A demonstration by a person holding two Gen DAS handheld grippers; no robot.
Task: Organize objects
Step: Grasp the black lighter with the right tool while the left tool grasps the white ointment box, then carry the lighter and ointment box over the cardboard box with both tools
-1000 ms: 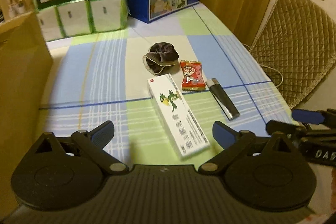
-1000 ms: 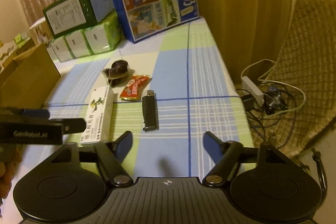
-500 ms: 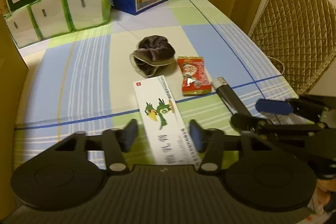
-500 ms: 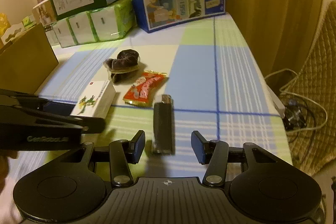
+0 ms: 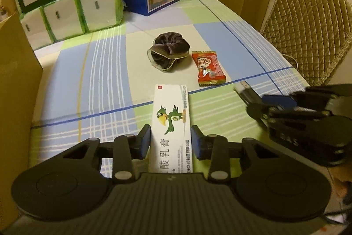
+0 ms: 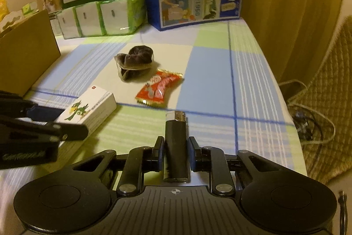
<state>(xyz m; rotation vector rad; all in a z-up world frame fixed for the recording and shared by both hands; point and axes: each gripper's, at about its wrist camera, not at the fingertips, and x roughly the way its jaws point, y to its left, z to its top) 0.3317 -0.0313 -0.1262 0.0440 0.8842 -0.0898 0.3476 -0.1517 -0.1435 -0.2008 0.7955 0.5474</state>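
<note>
**Two grabs going at once: ointment box and lighter**

Two jaws, two targets. The left gripper (image 5: 170, 140) straddles the near end of the white ointment box (image 5: 171, 124), which lies flat on the checked worktop (image 5: 99, 72). Its jaws sit just outside the box's long sides; I can't tell if the pads actually touch yet. My guess is thin cardboard: light, stiff along its length, but easy to dent, so across the narrow width with a gentle squeeze looks right.

The right gripper (image 6: 175, 153) flanks the black lighter (image 6: 176, 147), lying flat with its metal head pointing away. A sliver of gap shows on each side, so the jaws look nearly closed but not pinching. Smooth hard plastic, probably slippery, so taking it mid-body seems smarter than near the metal head.

Beyond those, the dark scrunchie (image 5: 169, 52) sits touching or just beside the red candy wrapper (image 5: 208, 67); both are untouched. A cardboard box (image 5: 17, 85) stands at the left, probably the destination.
</note>
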